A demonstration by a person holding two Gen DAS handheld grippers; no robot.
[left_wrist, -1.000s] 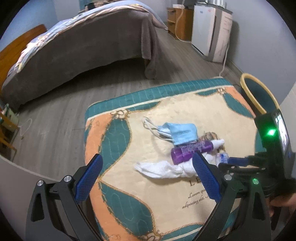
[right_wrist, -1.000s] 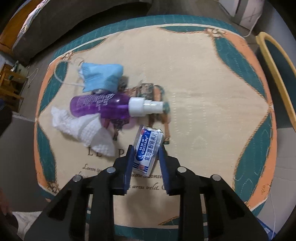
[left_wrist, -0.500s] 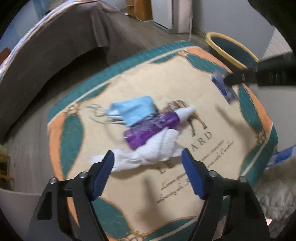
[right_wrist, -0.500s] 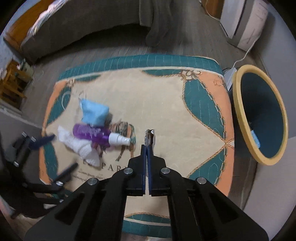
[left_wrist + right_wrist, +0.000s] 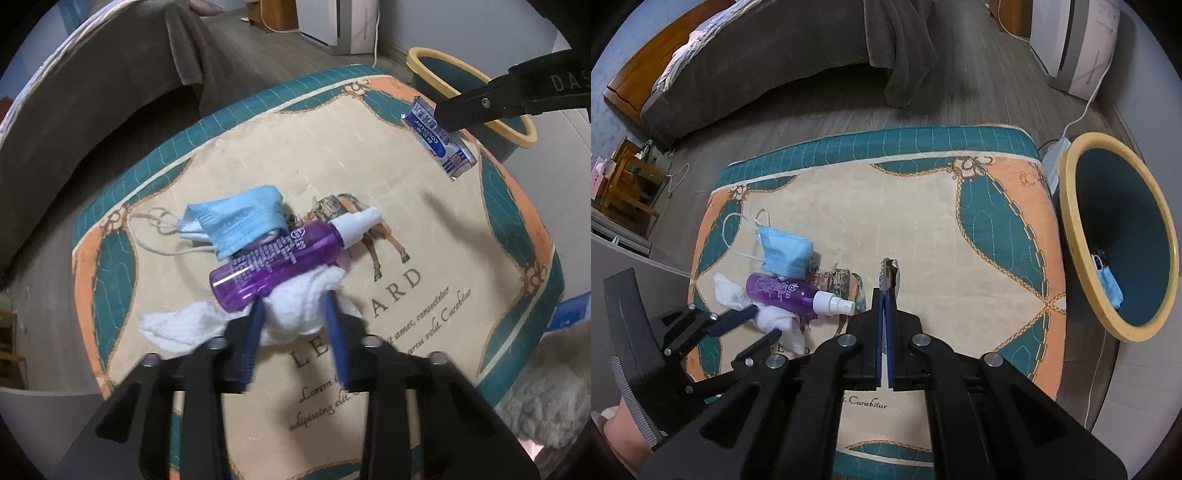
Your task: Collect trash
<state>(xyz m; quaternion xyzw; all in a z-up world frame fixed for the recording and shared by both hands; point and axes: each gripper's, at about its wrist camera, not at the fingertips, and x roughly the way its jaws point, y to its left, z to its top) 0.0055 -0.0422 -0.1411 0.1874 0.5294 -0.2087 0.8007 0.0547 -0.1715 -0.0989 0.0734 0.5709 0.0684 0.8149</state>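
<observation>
R gripper [image 5: 885, 273]: fingers clenched on sachet [image 5: 439, 142], seen edge-on, label hidden. L gripper [image 5: 295, 306]: fingers around tissue [image 5: 295, 314], lower centre; contact blurred, grip unclear. Bin [image 5: 1071, 236] cut off, right edge.

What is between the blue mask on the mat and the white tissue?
The purple spray bottle lies between the blue mask and the white tissue, touching both. The left wrist view shows it best, and the left gripper straddles the tissue.

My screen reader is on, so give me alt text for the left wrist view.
Left gripper closing around a white tissue beside a purple spray bottle and blue mask on a mat; right gripper holds a sachet near the bin.
</observation>
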